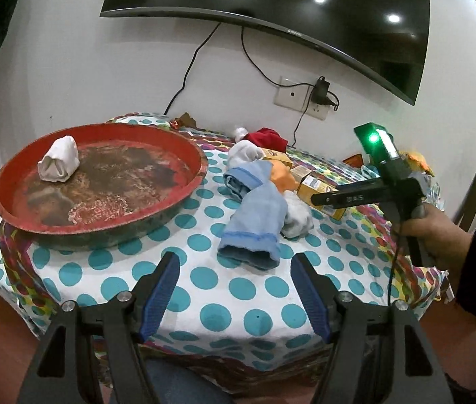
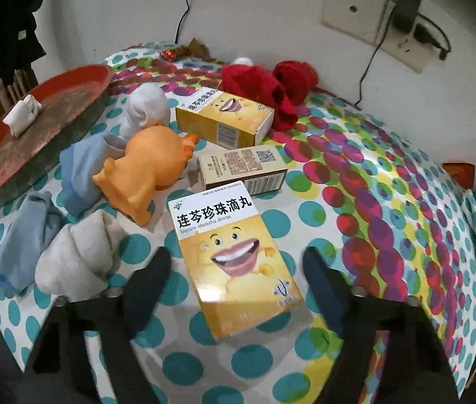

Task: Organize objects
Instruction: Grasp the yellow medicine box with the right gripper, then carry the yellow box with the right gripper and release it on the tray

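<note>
Orange toy [image 1: 280,173] mostly hidden behind blue socks [image 1: 254,208]; red tray [image 2: 40,128] edge-cropped

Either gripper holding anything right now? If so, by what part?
No. The left gripper is open over bare tablecloth. The right gripper straddles the nearest yellow box, pads clear of it.

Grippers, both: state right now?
Left gripper: open, empty, above the dotted tablecloth.
Right gripper: open, straddling the yellow smiling-face medicine box, pads not touching it.
</note>
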A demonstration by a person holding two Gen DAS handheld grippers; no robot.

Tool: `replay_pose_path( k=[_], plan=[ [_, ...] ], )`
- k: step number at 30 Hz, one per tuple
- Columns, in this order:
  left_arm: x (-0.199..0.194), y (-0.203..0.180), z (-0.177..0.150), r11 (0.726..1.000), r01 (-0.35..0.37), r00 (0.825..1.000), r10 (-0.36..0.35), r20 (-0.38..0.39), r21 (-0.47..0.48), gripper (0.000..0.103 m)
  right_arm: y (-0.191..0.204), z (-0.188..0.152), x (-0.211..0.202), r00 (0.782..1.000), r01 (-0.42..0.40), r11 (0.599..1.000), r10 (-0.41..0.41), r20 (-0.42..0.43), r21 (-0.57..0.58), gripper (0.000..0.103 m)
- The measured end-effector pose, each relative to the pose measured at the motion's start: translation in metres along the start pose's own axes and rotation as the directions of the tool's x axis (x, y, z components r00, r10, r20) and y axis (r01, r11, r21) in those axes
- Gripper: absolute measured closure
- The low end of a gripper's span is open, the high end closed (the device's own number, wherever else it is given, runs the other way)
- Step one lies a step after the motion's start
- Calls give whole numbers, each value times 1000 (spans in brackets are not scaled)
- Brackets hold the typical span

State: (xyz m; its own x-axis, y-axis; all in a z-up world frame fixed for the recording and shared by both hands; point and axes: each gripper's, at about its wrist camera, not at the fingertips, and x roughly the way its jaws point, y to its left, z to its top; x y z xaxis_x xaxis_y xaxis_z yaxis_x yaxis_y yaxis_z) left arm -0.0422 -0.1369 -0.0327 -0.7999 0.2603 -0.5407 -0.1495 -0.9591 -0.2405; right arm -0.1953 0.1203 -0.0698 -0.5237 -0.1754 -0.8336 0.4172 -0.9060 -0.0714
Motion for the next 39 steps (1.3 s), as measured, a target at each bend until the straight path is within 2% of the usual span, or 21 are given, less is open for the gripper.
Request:
replay_pose_path(
  k=[1, 3, 11, 15, 21, 25, 31, 36, 39],
  plan=[
    [0, 0, 0, 1000, 1, 1000, -1, -3, 3, 33, -1, 1, 3, 1000, -9, 1000, 9, -3, 9, 47],
    [3, -1, -2, 1000, 2, 1000, -2, -14, 11, 33, -1, 1, 4, 1000, -19, 1000, 19, 4, 18, 52],
    [4, -5, -5, 1000, -13, 1000, 13, -26, 22, 33, -8, -10, -11, 998, 17, 996, -22, 61, 82, 54],
    [0, -3, -4, 998, -56, 998, 56, -12, 18, 33, -10, -7, -37, 992, 63, 992, -74, 104, 108, 54],
    [-17, 1, 0, 994, -107, 994, 107, 24, 10, 33, -1, 15, -88, 973, 107, 985, -132, 190, 137, 54],
    [-33, 9, 4, 992, -127, 990, 127, 54, -3, 33, 17, 37, -122, 960, 97, 986, -130, 249, 138, 54],
    [-53, 36, 12, 981, -176, 978, 184, 94, -87, 33, 57, 76, -166, 940, 92, 989, -126, 316, 120, 54],
    [-71, 62, 13, 958, -230, 959, 253, 125, -173, 33, 98, 99, -183, 929, 78, 994, -100, 356, 75, 54],
    [-76, 74, 11, 944, -253, 949, 285, 136, -213, 33, 126, 109, -181, 929, 53, 998, -65, 363, 44, 54]
  ],
)
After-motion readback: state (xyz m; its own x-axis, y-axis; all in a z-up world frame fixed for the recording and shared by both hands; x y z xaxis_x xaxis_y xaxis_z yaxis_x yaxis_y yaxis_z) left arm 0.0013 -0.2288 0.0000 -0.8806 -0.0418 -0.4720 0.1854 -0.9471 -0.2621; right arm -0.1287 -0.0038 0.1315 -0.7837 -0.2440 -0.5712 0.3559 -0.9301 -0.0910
